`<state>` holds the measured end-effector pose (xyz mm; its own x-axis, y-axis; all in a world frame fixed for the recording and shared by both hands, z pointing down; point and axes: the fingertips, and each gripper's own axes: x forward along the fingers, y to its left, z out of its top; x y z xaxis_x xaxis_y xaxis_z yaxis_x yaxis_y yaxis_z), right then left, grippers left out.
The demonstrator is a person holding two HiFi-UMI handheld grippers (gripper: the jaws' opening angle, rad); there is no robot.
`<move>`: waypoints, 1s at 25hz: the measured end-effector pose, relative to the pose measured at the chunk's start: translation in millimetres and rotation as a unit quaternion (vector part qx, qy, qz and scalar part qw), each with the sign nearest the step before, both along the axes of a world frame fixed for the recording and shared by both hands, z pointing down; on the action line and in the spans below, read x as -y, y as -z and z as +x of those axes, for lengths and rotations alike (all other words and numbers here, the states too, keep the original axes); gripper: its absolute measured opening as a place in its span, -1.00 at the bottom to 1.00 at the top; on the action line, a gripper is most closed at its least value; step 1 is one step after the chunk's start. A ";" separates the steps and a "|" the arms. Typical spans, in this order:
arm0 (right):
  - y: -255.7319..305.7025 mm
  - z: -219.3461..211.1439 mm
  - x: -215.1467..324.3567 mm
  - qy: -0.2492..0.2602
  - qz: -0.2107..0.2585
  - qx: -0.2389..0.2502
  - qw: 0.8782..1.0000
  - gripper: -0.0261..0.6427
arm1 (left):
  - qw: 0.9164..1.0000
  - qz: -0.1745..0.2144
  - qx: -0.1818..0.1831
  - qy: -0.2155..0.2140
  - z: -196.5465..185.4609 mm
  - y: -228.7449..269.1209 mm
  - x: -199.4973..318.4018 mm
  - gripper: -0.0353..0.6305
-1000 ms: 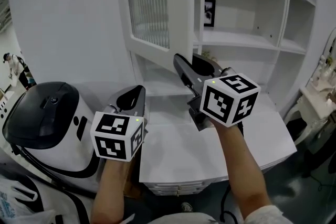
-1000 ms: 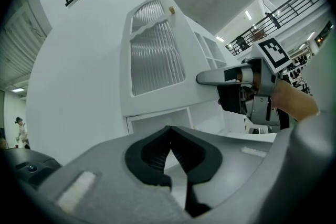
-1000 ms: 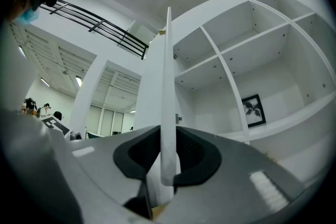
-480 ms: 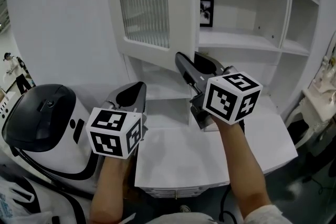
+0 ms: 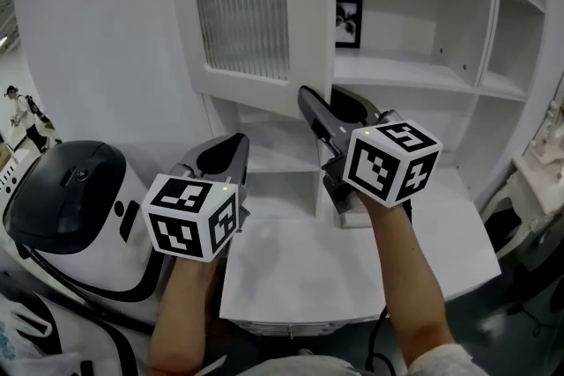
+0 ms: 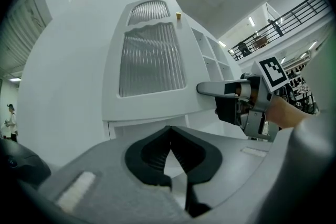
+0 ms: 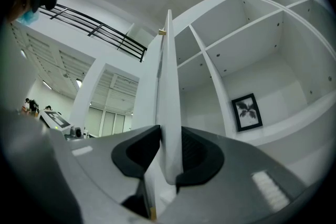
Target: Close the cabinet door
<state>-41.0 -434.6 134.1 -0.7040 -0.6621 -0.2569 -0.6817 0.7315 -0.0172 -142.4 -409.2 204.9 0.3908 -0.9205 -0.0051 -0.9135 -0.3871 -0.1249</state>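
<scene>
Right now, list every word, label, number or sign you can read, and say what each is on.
None is readable.
Left marker cube, right marker cube: black-and-white square codes, no letters.
Framed picture: dark image, no caption.
Cabinet door: no lettering.
Bag, bottom left: bluish print, too blurred.

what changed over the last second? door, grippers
The cabinet door has swung: in the head view its ribbed-glass face looks broader and squarer than before. The right hand-held gripper stays on the door's lower right edge, with the jaws now opening and the edge between them. The left hand-held gripper is still shut and empty, below the door. The framed picture on the shelf is unchanged.
</scene>
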 end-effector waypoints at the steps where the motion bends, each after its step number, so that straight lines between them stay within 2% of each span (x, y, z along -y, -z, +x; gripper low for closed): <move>1: 0.0 1.5 2.6 -0.002 0.001 -0.001 1.000 -0.60 | 1.000 0.000 0.000 0.000 1.6 -0.1 2.3 -0.89; 7: 0.2 12.1 18.9 -0.024 0.009 -0.009 1.000 -0.53 | 1.000 -0.001 -0.001 0.006 9.3 -2.8 16.0 -0.89; 22: 0.1 23.6 52.9 -0.030 0.012 0.001 0.999 -0.44 | 1.000 0.001 -0.004 0.011 23.0 -6.5 49.0 -0.89; 25: -1.3 29.2 62.9 -0.038 0.004 0.008 0.999 -0.31 | 1.000 0.003 -0.004 0.011 24.1 -4.9 55.0 -0.89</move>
